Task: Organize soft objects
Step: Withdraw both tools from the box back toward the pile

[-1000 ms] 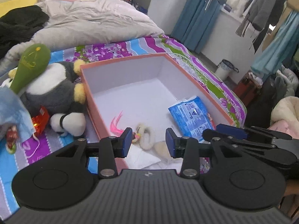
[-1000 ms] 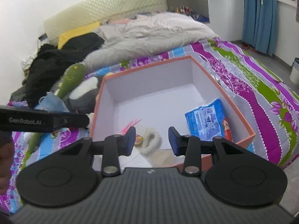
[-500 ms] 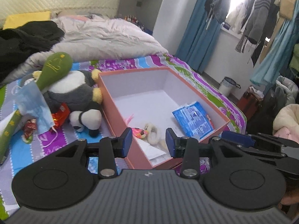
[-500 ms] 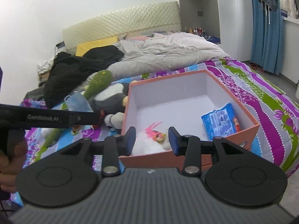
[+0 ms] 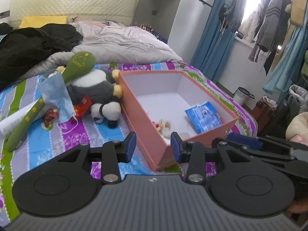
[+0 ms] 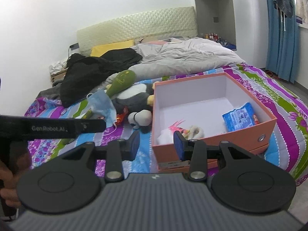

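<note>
Both grippers, left gripper (image 5: pixel 153 147) and right gripper (image 6: pixel 156 146), tilt downward, empty, jaws parted; orange box (image 6: pixel 211 142) just ahead.

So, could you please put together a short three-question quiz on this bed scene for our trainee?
1. True or false: the blue packet lies inside the orange box.
2. Which soft toy lies right beside the box's left wall? A) the panda plush B) a brown bear C) a yellow duck
3. Fill in: both the left gripper and the right gripper are ____, with nothing between the jaws.

Key: 1 true; 2 A; 3 open.
</note>
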Demonstrator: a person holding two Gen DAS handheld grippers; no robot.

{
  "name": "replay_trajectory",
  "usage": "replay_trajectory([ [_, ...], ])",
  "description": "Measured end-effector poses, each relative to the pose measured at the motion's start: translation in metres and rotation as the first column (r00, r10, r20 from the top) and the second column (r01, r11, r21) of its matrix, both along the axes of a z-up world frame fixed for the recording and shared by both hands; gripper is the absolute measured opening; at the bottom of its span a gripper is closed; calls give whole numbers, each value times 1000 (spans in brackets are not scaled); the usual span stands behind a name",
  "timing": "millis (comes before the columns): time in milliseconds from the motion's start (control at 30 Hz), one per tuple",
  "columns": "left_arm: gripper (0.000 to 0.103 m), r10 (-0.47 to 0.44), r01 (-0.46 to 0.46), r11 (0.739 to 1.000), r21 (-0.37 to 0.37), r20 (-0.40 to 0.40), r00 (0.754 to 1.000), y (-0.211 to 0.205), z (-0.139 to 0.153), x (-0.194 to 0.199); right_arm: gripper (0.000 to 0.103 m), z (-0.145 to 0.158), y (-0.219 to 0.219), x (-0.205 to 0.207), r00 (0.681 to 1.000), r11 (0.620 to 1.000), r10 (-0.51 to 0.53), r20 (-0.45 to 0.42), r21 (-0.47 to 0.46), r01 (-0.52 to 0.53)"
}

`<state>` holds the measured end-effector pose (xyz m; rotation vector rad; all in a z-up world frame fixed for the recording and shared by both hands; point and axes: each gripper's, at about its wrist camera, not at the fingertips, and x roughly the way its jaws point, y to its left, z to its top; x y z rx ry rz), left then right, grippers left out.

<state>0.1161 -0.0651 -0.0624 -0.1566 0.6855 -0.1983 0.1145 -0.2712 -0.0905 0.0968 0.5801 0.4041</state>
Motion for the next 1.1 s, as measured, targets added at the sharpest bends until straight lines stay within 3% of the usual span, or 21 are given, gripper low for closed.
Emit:
replay_trajectory([
  [867, 45, 180, -181, 984, -4, -42, 983, 65, -17, -80, 42, -22, 64, -52, 991, 992, 117, -61, -48, -120],
  [1100, 45, 208, -210, 977, -19, -82, 975, 84, -36, -79, 42, -32, 87, -49, 985, 985, 153, -75, -68, -158],
])
